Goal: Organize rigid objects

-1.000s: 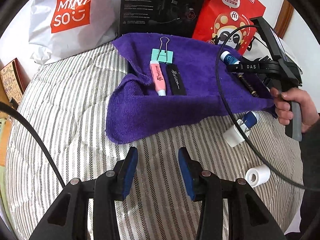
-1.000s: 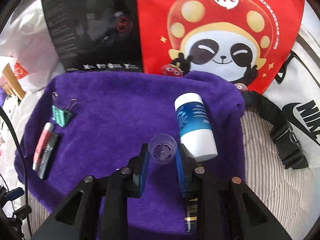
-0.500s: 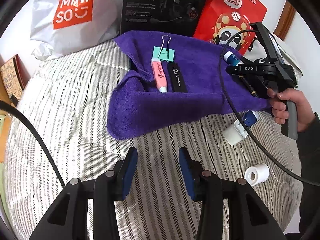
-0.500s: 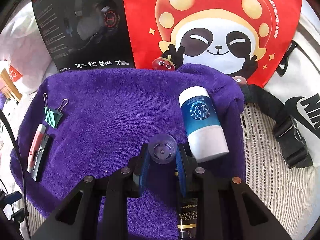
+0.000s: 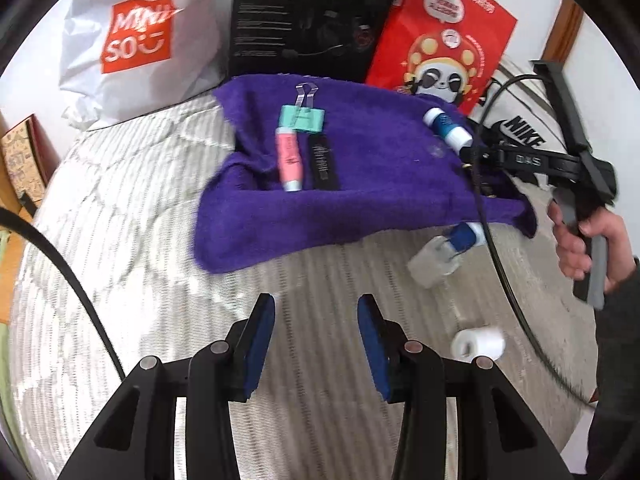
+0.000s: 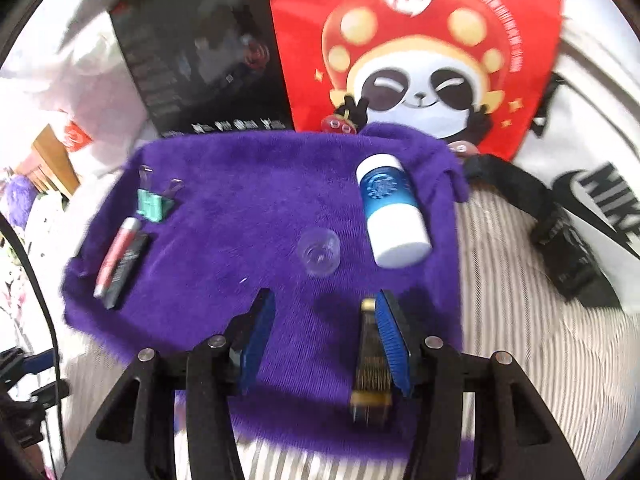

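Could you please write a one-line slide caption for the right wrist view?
Open right gripper poised above the purple towel, with a clear cap beside the blue-and-white bottle.

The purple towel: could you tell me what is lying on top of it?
On the purple towel lie a green binder clip, a pink tube, a black stick, a clear cap, a blue-and-white bottle and a black-and-gold item. Anything under its folds is covered.
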Demonstrator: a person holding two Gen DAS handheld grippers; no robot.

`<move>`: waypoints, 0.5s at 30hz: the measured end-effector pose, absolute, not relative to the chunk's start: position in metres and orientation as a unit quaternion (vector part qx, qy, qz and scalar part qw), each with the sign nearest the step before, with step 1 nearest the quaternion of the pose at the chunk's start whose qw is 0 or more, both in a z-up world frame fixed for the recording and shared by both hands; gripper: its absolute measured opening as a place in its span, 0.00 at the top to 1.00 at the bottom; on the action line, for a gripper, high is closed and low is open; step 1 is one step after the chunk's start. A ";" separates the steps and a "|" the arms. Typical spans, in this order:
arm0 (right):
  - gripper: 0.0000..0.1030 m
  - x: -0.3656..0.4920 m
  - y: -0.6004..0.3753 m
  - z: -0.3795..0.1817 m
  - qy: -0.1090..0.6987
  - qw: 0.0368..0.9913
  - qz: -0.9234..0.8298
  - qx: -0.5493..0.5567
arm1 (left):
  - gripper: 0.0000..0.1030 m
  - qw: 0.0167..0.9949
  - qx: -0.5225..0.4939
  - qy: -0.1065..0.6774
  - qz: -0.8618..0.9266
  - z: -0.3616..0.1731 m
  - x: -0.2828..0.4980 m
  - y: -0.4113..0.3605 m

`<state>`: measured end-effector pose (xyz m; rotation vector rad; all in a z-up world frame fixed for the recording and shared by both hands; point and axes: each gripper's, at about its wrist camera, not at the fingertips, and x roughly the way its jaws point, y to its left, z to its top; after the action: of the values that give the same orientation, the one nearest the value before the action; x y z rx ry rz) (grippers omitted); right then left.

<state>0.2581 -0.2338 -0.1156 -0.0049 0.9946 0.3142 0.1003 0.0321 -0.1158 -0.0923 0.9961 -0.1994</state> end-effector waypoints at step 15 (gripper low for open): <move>0.50 0.117 -0.281 -0.076 0.427 0.894 0.135 -0.010 | 0.60 0.870 0.029 0.460 -0.176 -0.138 0.118 -0.039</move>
<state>0.1168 -0.2809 -0.0757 -0.0210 0.8855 0.2798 0.1185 -0.0387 -0.1375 0.0602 0.9624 -0.3680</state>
